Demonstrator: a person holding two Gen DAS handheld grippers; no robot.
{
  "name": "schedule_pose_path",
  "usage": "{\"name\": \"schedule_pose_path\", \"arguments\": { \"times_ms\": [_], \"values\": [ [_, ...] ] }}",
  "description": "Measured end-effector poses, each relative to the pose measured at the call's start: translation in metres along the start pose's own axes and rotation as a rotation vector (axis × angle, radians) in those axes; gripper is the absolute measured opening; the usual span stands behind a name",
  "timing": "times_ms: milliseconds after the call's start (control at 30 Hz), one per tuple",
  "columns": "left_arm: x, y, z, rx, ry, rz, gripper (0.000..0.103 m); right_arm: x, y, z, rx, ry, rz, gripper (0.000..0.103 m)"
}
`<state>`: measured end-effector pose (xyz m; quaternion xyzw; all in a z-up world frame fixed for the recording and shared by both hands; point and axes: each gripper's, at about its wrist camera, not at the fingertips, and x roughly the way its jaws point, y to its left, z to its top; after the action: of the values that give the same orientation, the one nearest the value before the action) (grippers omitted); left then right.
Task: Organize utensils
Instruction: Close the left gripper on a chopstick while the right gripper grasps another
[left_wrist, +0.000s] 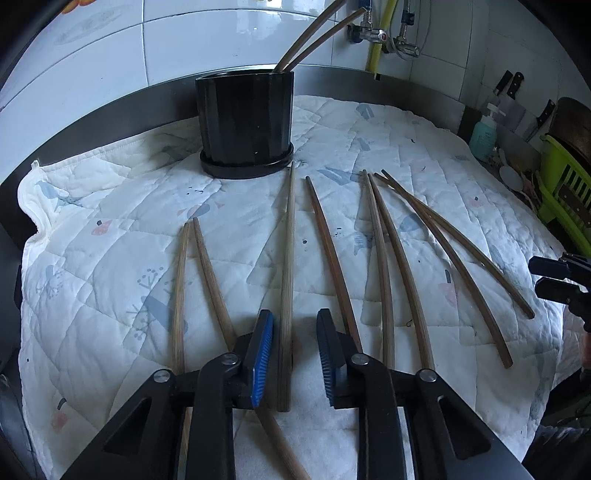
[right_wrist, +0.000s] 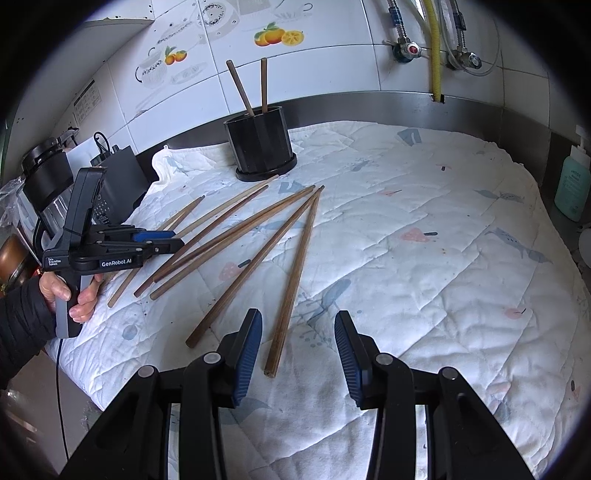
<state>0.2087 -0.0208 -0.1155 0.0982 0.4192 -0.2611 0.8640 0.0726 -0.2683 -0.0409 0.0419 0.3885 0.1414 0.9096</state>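
Upright, black holder (right_wrist: 260, 142) has 2 chopsticks (right_wrist: 263, 86) (both hand-held grippers wide, nothing held).

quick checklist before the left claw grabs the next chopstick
1. Left claw open: ok.
2. Chopstick lies between its fingers: ok.
3. Neighbouring chopstick outside the fingers: ok, but close to the right finger.
4. Black holder upright, with room beside the two chopsticks already inside: ok.
5. Right claw open, off to the side: ok.
6. Fingers low enough to grip: cannot tell.
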Motion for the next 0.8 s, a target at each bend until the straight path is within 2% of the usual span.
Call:
{"name": "schedule_pose_path", "arguments": {
  "times_ms": [167, 333, 633, 800],
  "values": [
    [0.001, 0.001, 0.000, -0.011, -0.005, 0.041, 0.008, 0.005, -0.001, -0.004, 0.009, 0.002, -0.003, 0.045],
    [-0.007, -0.003, 0.000, -0.037, -0.025, 0.066, 0.008, 0.009, 0.005, -0.010, -0.018, 0.002, -0.029, 0.045],
    [-0.037, -0.015, 0.005, -0.074, -0.092, 0.048, 0.007, 0.022, 0.017, -0.012, -0.028, -0.031, -0.023, 0.045],
    [-0.043, -0.012, 0.005, -0.105, -0.101, 0.033, 0.007, 0.028, 0.027, -0.016, -0.061, -0.077, -0.095, 0.036]
  ]
}}
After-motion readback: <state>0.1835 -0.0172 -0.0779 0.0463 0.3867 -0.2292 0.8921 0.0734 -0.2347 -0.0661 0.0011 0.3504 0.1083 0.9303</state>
